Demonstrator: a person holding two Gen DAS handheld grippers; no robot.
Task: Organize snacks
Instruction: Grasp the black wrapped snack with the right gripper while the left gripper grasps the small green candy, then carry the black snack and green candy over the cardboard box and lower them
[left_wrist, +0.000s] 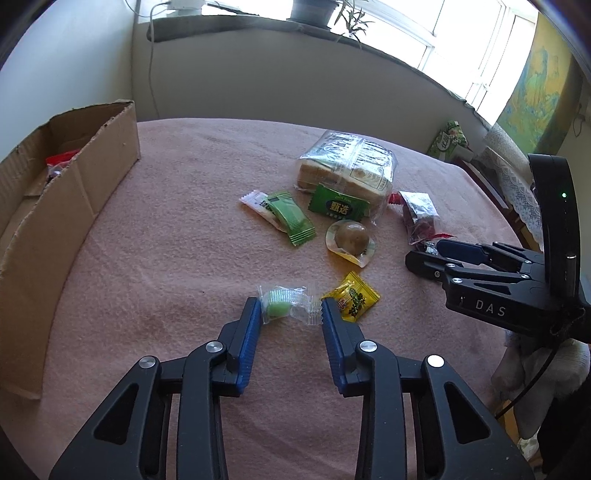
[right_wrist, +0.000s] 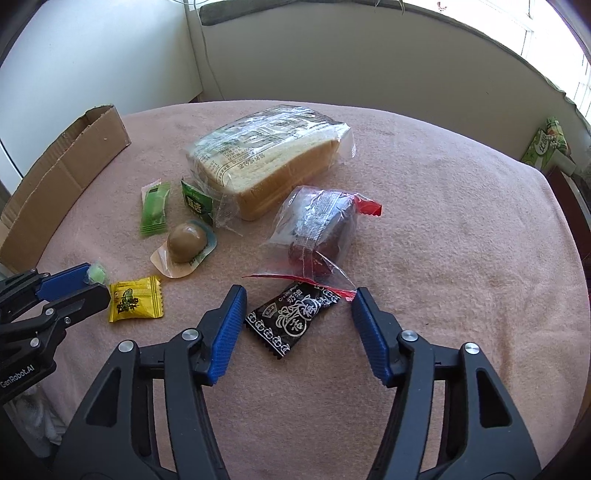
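Left gripper (left_wrist: 290, 308) angled steeply down over pink tablecloth (left_wrist: 177, 229), blue pads (left_wrist: 249, 332) straddling clear-wrapped green candy (left_wrist: 284, 304). Left pad touching wrapper edge, right pad at the crimped end (contact or tiny gap, cannot tell); jaws part-open, not clamped. From right wrist view, same candy seen between those fingers, just left of yellow candy packet (right_wrist: 136, 303).

Cardboard box (left_wrist: 70, 177) far left on cloth, red wrapper (left_wrist: 61, 159) inside.

Mid-table: white sachet (left_wrist: 258, 206) under light green packet (left_wrist: 291, 218), dark green packet (left_wrist: 338, 206) leaning on bagged sliced bread (right_wrist: 266, 166), brown ball snack in clear pouch (right_wrist: 186, 243).

Right gripper (right_wrist: 299, 299) also pitched down, jaws part-open around black candy packet (right_wrist: 291, 321); left pad at packet's corner, right pad apart from it, touching red-edged clear bag of dark snack (right_wrist: 314, 229). Nothing gripped.
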